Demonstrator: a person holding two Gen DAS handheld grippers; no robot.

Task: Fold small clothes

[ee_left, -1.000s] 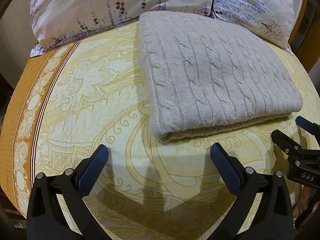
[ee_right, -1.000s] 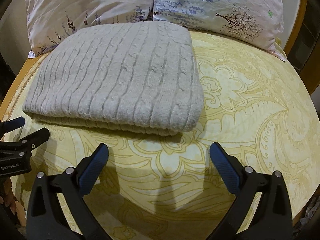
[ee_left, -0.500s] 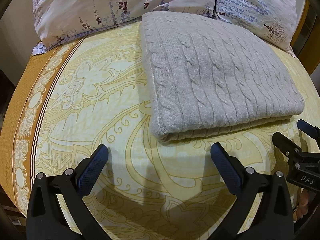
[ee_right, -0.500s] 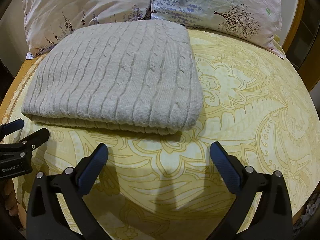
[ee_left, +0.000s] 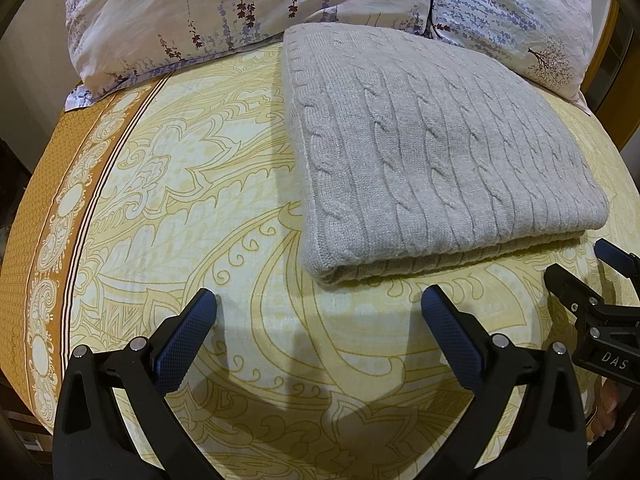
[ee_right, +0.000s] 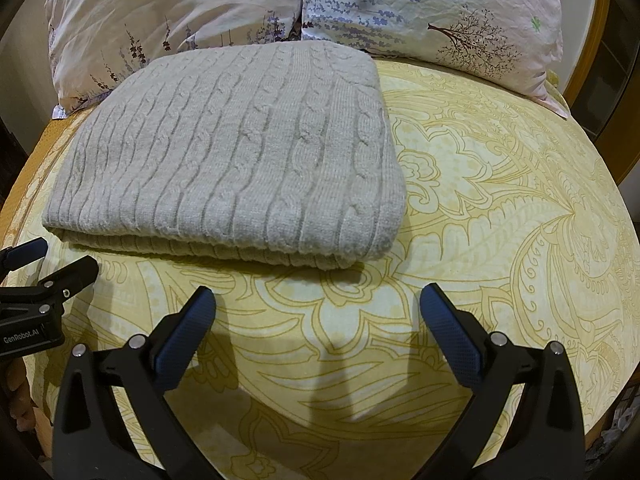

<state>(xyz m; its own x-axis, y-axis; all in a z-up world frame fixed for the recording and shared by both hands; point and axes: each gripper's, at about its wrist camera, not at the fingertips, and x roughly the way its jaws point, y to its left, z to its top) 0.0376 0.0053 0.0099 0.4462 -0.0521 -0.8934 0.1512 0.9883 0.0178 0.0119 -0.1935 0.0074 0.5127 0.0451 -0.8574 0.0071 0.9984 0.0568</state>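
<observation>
A grey cable-knit sweater point(ee_left: 432, 152) lies folded into a neat rectangle on the yellow patterned bedspread point(ee_left: 192, 200); its folded front edge faces me. My left gripper point(ee_left: 318, 300) hovers open just in front of the sweater's near left corner, with nothing between its blue pads. The right gripper point(ee_right: 318, 300) is open too, a short way in front of the sweater point(ee_right: 232, 152) near its right corner, and holds nothing. Each gripper shows at the edge of the other's view: the right one point(ee_left: 584, 268) and the left one point(ee_right: 48, 260).
Two floral pillows point(ee_left: 248, 4) point(ee_right: 432, 12) lie behind the sweater at the head of the bed. An orange border band point(ee_left: 44, 216) runs along the bed's left edge. Wooden bed frame point(ee_right: 600, 52) shows at the right. Bare bedspread point(ee_right: 500, 200) stretches right of the sweater.
Both grippers have drawn back and risen slightly, so the sweater sits a bit farther away in both views. The sweater itself has not moved; both grippers stay open.
</observation>
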